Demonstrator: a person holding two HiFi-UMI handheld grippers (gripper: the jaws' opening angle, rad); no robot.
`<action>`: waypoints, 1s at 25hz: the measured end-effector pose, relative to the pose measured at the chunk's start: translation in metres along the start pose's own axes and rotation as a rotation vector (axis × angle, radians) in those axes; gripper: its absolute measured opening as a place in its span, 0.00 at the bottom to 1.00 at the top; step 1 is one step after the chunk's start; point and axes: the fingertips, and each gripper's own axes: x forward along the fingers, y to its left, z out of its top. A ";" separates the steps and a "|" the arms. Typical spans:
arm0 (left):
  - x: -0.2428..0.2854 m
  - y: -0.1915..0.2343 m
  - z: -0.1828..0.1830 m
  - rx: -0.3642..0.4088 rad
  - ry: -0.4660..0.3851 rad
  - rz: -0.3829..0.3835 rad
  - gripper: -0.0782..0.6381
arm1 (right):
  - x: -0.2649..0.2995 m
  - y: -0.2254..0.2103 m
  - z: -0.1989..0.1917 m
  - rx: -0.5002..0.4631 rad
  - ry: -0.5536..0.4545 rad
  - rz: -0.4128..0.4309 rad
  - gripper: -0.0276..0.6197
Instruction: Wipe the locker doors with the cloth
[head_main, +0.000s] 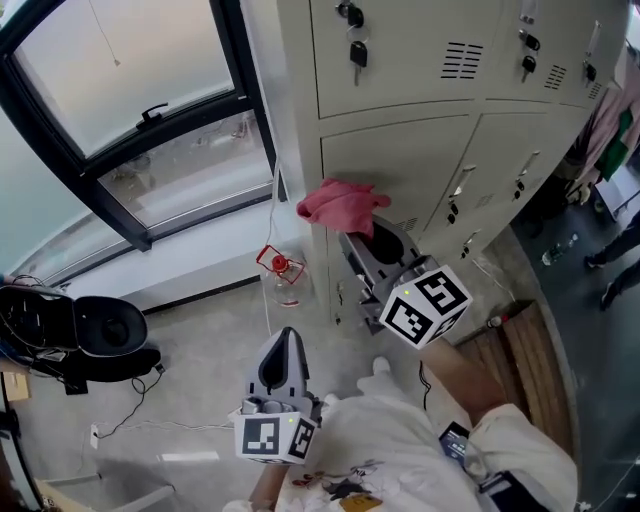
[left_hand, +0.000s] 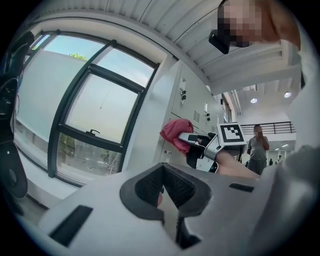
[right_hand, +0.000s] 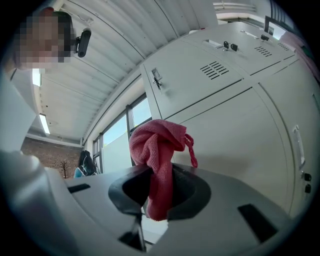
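Right gripper (head_main: 352, 238) is clamped on the pink cloth (head_main: 340, 204). In the right gripper view the jaws (right_hand: 157, 187) pinch the lower end of the cloth (right_hand: 156, 150), and the rest bunches up in a wad past the tips, with a little loop hanging off its right side. The wad sits right up by the lower locker door (head_main: 400, 150), just ahead of that gripper near the door's left edge. Can't honestly tell if it's pressed on the metal or a hair off it. In its own view the beige door (right_hand: 240, 130) fills everything beyond and to the right of the jaws.

Left gripper (head_main: 287, 338) hangs lower and off to the left of the right one, well apart from the lockers, tips pointing up toward them. Its own view shows the jaws (left_hand: 162, 192) closed together with nothing in them, and past the tips you can see the other gripper with the cloth (left_hand: 175, 134).

Keys (head_main: 357, 50) dangle from a lock above the right gripper, and the window (head_main: 130, 90) is off to its left.
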 end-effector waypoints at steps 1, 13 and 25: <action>0.005 0.002 0.003 0.009 -0.003 0.012 0.11 | 0.005 -0.003 0.002 0.001 0.002 0.005 0.14; 0.074 0.007 0.042 0.046 -0.042 0.071 0.11 | 0.043 -0.022 0.015 0.045 0.026 0.057 0.14; 0.105 -0.014 0.053 0.092 -0.058 0.048 0.11 | 0.052 -0.046 0.027 0.025 0.033 0.062 0.15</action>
